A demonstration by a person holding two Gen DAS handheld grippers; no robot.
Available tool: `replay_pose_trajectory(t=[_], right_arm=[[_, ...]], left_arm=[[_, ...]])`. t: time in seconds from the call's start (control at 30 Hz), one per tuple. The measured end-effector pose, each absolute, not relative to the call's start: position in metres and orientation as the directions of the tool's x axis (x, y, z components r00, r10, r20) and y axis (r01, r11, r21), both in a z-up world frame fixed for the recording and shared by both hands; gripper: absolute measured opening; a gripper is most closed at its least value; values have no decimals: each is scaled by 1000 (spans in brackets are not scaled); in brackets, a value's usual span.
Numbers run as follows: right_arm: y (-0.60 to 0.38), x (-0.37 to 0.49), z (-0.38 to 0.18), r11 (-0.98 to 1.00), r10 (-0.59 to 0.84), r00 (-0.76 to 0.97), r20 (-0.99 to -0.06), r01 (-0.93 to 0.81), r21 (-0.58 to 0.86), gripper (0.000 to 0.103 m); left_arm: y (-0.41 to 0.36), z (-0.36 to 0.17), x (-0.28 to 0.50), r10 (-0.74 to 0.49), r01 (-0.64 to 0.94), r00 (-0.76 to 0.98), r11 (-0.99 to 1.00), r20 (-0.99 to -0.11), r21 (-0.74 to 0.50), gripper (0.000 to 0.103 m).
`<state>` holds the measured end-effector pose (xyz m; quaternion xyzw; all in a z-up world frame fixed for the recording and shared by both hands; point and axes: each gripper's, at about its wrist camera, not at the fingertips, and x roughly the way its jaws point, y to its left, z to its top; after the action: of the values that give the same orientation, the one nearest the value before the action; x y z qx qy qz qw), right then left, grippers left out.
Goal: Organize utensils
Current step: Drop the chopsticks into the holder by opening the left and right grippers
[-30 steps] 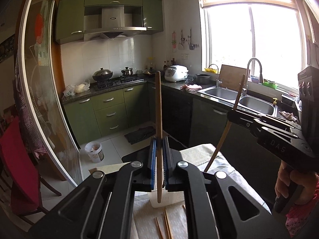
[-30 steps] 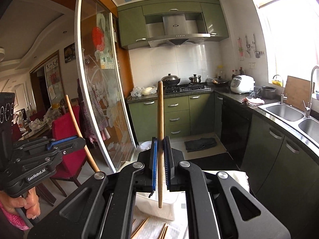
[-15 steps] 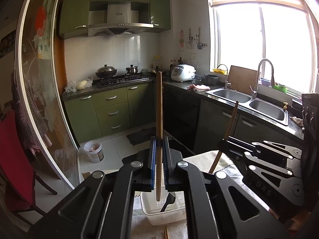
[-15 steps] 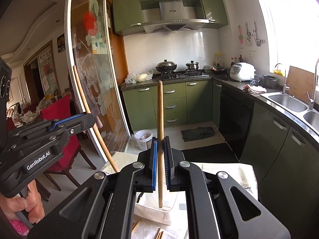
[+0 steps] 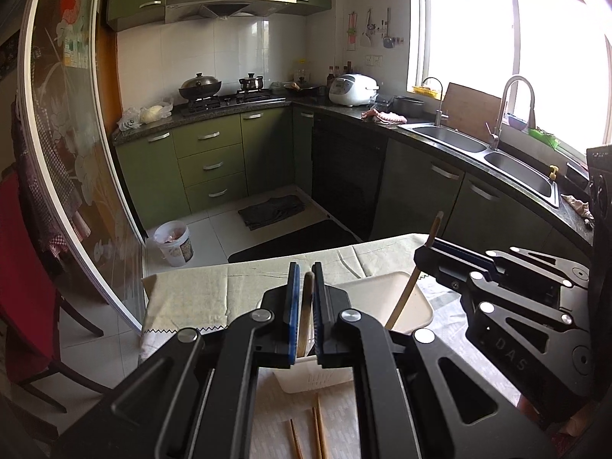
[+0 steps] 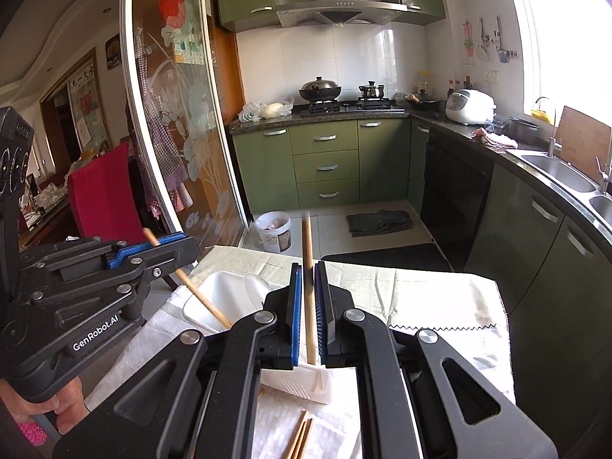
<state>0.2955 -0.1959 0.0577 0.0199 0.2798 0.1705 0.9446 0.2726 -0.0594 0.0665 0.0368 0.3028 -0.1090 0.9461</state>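
A white plastic utensil basket (image 5: 417, 308) stands on the cloth-covered table; it also shows in the right wrist view (image 6: 214, 290). My left gripper (image 5: 305, 279) has parted slightly around a wooden chopstick (image 5: 305, 317) that stands low, its lower end down in the basket. My right gripper (image 6: 308, 279) has also parted a little around a second wooden chopstick (image 6: 308, 260), lower end by the basket rim. Each gripper shows in the other's view, the right one (image 5: 428, 246) and the left one (image 6: 153, 246), each with its chopstick slanting into the basket.
Loose wooden chopsticks (image 5: 310, 432) lie on the white mat in front of the basket, seen too in the right wrist view (image 6: 302, 436). The table's far edge (image 5: 267, 264) drops to the kitchen floor. A red chair (image 6: 103, 191) stands left.
Both grippers have come down over the basket. The chopsticks, gripped upright and tall before, have slid down between the jaws, which have loosened.
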Motion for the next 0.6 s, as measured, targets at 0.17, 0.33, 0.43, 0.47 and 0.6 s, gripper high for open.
replay_pose_trajectory(t=[0.17,0.33,0.43,0.47,0.6], right_arm=[[-199,289,57,943,328,789,-520,-306,131,8],[-212,272,67,941,335,798,-501,-307,140,8],[-221,254,67,939,342,794,-502,-312,147,8],[-224,247,64,939,340,792,-507,-312,143,8],[-235,223,41,939,337,755,-562,-308,149,8]], left_arm=[[-54,68,263,-190,233,788,972,-586,-1,7],[-48,77,248,-206,243,782,970,-588,-16,13],[-41,83,233,-213,244,781,969,-587,-26,25],[-38,83,228,-209,242,781,970,-589,-24,30],[-31,65,206,-188,238,741,971,-645,-10,45]])
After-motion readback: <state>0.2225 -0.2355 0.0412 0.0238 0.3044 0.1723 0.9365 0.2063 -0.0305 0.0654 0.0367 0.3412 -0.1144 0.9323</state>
